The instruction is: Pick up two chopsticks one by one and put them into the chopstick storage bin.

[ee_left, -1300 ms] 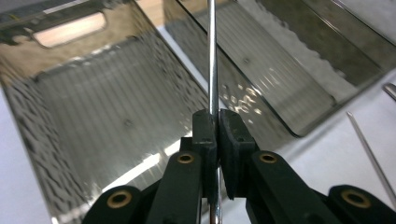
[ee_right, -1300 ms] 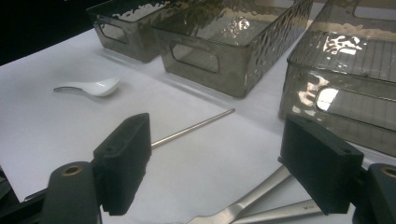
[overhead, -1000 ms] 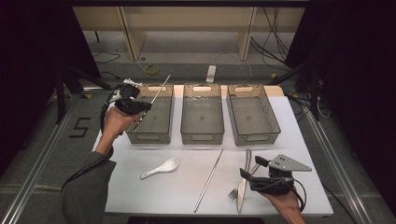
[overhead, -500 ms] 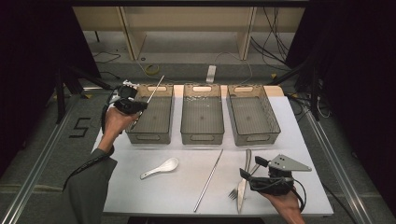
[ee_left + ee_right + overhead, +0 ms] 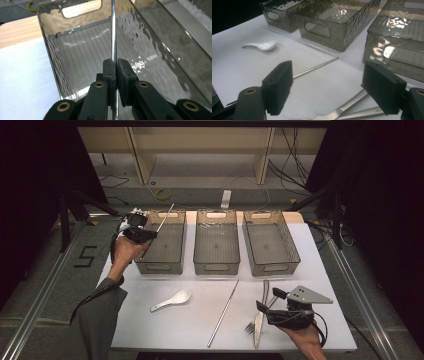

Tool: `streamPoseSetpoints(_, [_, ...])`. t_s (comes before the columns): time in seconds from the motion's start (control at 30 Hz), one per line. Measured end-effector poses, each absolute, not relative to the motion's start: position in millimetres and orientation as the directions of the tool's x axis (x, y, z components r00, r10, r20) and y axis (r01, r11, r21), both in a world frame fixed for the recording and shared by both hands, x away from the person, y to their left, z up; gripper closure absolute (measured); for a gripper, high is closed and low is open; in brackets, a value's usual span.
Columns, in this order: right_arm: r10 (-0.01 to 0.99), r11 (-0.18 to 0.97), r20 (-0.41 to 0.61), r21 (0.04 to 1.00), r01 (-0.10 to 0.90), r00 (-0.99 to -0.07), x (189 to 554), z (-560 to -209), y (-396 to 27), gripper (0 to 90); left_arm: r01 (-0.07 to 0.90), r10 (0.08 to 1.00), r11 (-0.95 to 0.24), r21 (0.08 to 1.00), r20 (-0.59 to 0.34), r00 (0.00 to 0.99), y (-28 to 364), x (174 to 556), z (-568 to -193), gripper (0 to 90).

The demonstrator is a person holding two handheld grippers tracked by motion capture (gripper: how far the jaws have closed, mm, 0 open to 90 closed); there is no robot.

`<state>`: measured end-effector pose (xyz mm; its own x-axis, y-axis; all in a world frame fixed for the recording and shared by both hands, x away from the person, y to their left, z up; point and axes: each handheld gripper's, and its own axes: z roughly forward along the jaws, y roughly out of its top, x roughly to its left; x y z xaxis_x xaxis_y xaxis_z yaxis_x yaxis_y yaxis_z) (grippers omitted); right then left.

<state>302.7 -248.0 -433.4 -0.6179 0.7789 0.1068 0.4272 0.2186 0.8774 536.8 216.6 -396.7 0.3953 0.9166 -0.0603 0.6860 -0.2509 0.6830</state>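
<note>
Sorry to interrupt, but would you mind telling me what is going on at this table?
A person is sorting cutlery into three smoky clear plastic bins. The left gripper is shut on a thin metal chopstick, holding it over the leftmost bin. The right gripper hangs open above a steel knife and fork. A white ceramic spoon and a second metal chopstick lie on the white table.

On the white counter point(image 5: 165, 330), three grey bins stand in a row, and the left claw point(image 5: 144, 234) holds a thin metal rod point(image 5: 165, 217) tilted over the left bin point(image 5: 162, 245). A white spoon point(image 5: 171, 300), a long rod point(image 5: 223, 312), a knife point(image 5: 261, 312) and a fork point(image 5: 250, 326) lie nearer, with the right claw point(image 5: 267, 302) over the knife.
</note>
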Motion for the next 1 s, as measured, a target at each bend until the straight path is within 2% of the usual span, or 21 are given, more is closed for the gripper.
streamPoseSetpoints(0.1, [0.78, 0.218, 0.109, 0.876, 0.431, -0.616, 303.2, -433.9, -248.1, 25.5, 0.681, 0.919, -0.231, 0.695, -0.073, 0.387, 216.1, 536.9, -398.7, 82.8])
streamPoseSetpoints(0.27, [0.781, 0.214, 0.11, 0.877, 0.43, -0.615, 303.2, -433.8, -248.7, 25.5, 0.672, 0.913, -0.214, 0.709, -0.1, 0.395, 216.2, 530.3, -393.4, 60.8])
streamPoseSetpoints(0.5, [0.781, 0.22, 0.108, 0.875, 0.432, -0.616, 303.2, -434.0, -248.3, 25.5, 0.665, 0.878, -0.224, 0.713, -0.149, 0.455, 199.7, 496.9, -382.3, 38.0])
streamPoseSetpoints(0.63, [0.783, 0.216, 0.11, 0.875, 0.433, -0.613, 303.4, -434.1, -248.7, 25.5, 0.658, 0.85, -0.217, 0.721, -0.192, 0.49, 188.8, 474.4, -376.8, 32.3])
streamPoseSetpoints(0.8, [0.78, 0.222, 0.105, 0.876, 0.429, -0.616, 302.2, -432.5, -247.6, 25.5, 0.646, 0.824, -0.266, 0.716, -0.179, 0.538, 170.9, 454.9, -372.7, 27.6])
streamPoseSetpoints(0.9, [0.783, 0.22, 0.103, 0.876, 0.429, -0.614, 302.1, -432.4, -247.9, 25.4, 0.638, 0.813, -0.329, 0.696, -0.134, 0.566, 159.0, 443.3, -379.5, 23.6])
streamPoseSetpoints(1.0, [0.782, 0.22, 0.102, 0.877, 0.426, -0.615, 302.3, -432.4, -249.0, 25.3, 0.639, 0.805, -0.337, 0.691, -0.14, 0.576, 153.7, 436.4, -385.0, 21.4])
